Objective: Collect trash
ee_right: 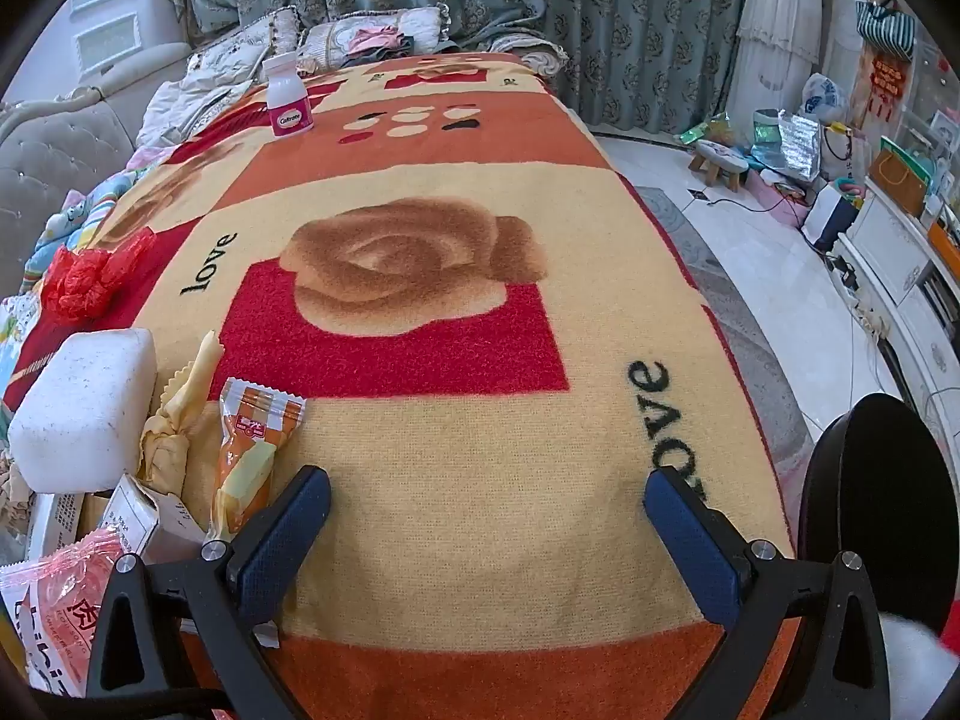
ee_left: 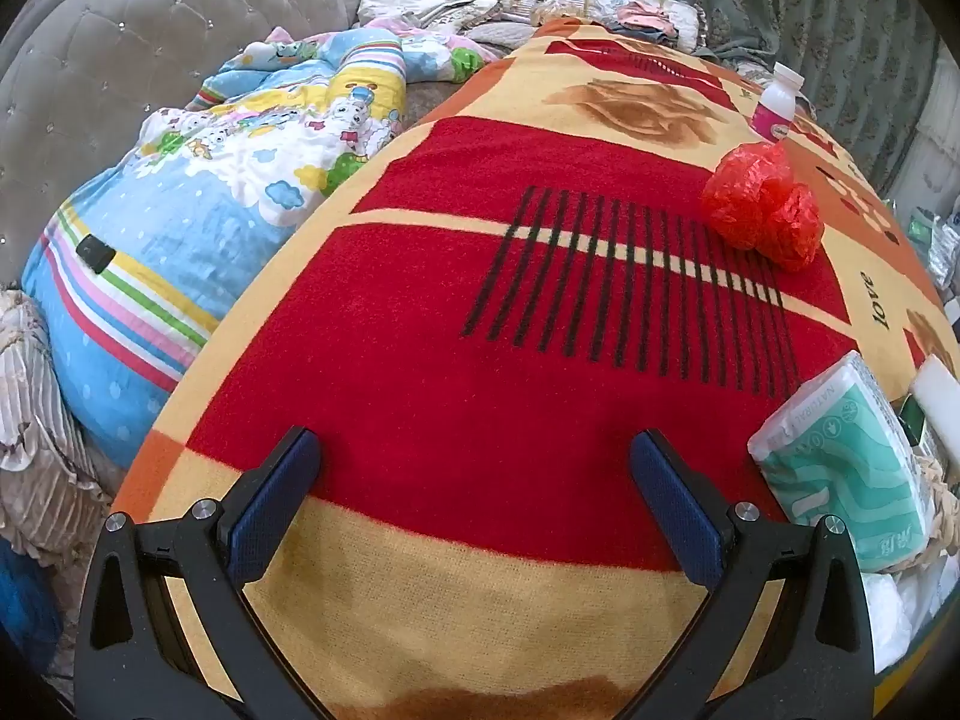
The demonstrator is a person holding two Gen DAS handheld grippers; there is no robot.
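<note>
A crumpled red plastic bag (ee_left: 763,205) lies on the red and yellow blanket (ee_left: 480,360); it also shows in the right wrist view (ee_right: 90,276). A white and pink bottle (ee_right: 288,97) stands far back, also seen in the left wrist view (ee_left: 777,102). A white foam block (ee_right: 84,408), an orange snack wrapper (ee_right: 252,450), a yellow crumpled wrapper (ee_right: 174,420), small boxes (ee_right: 144,519) and a pink packet (ee_right: 60,606) lie at the near left. A green tissue pack (ee_left: 846,474) lies at the right. My left gripper (ee_left: 474,504) is open and empty. My right gripper (ee_right: 486,534) is open and empty.
A cartoon quilt (ee_left: 198,204) and grey sofa back (ee_left: 120,48) lie left of the blanket. Cushions (ee_right: 372,36) and curtains (ee_right: 480,0) stand behind. A black round object (ee_right: 882,498) sits at the right. The floor holds a stool (ee_right: 720,159) and bags (ee_right: 798,138).
</note>
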